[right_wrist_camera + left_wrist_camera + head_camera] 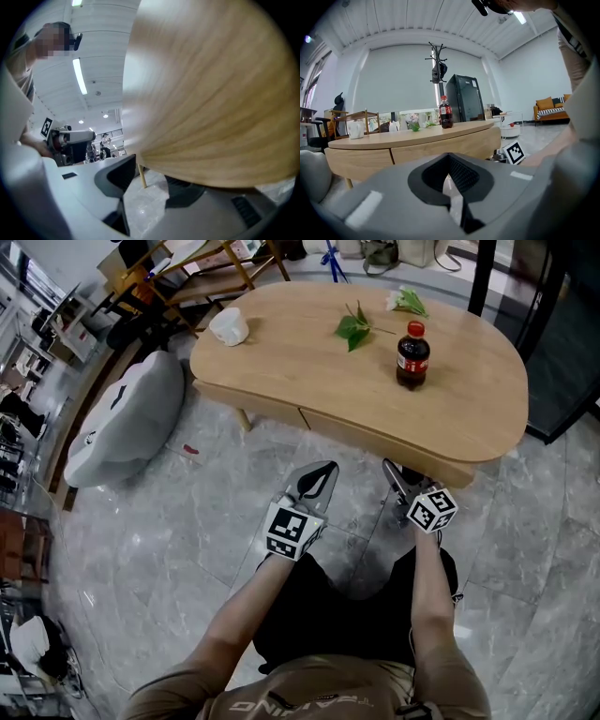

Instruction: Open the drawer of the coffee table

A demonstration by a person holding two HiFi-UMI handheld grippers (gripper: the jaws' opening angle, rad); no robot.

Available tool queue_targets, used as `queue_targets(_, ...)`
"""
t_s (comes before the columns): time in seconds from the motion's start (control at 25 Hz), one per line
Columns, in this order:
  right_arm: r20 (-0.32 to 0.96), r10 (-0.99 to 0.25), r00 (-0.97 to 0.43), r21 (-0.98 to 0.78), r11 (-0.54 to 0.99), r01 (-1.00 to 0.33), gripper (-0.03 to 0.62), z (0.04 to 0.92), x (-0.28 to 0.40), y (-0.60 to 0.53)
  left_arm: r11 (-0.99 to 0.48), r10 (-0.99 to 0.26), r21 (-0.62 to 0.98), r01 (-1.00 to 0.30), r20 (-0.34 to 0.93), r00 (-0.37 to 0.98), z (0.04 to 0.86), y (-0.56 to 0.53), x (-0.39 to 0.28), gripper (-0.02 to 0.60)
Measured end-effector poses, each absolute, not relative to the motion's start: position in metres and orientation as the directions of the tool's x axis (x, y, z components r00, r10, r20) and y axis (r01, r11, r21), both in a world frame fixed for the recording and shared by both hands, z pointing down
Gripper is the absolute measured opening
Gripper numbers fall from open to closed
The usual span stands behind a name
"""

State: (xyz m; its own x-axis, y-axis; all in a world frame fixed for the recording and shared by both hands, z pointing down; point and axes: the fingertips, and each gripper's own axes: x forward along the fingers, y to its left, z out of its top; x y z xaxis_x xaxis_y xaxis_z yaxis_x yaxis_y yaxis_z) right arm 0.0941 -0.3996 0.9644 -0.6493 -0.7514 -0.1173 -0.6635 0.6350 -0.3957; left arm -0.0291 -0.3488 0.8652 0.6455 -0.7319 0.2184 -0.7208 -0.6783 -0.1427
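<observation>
The light wooden coffee table (pixel 469 381) stands ahead of me, its drawer front (pixel 375 439) set into the near side and closed flush. My left gripper (pixel 323 470) hovers over the floor just short of the drawer, shut and empty. In the left gripper view the drawer front (pixel 440 146) lies straight ahead beyond the left gripper (pixel 451 161). My right gripper (pixel 394 470) reaches up to the table's lower front edge. In the right gripper view the right gripper (pixel 150 183) is open, and the wood (pixel 211 93) fills the frame, covering the right jaw.
On the table stand a cola bottle (pixel 412 354), a white cup (pixel 229 326) and a flower with green leaves (pixel 354 329). A grey plush cushion (pixel 127 418) lies on the floor to the left. A wooden rack (pixel 197 268) is behind, a dark cabinet (pixel 562 352) at right.
</observation>
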Motion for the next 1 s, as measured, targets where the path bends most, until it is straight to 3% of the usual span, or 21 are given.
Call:
queue_targets(0.32, -0.107, -0.727, -0.678, -0.379, 0.66, -0.648, 0.144, 0.966, 0.091, -0.388, -0.666, -0.743, -0.14, -0.733, 0.21, 0.635, 0.861, -0.349, -0.032, 0.006)
queue_targets(1.0, -0.087, -0.723, -0.685, -0.409, 0.653, -0.638, 0.143, 0.969, 0.066, -0.332, -0.578, -0.815, -0.116, -0.808, 0.127, 0.565, 0.831, -0.342, -0.063, 0.006)
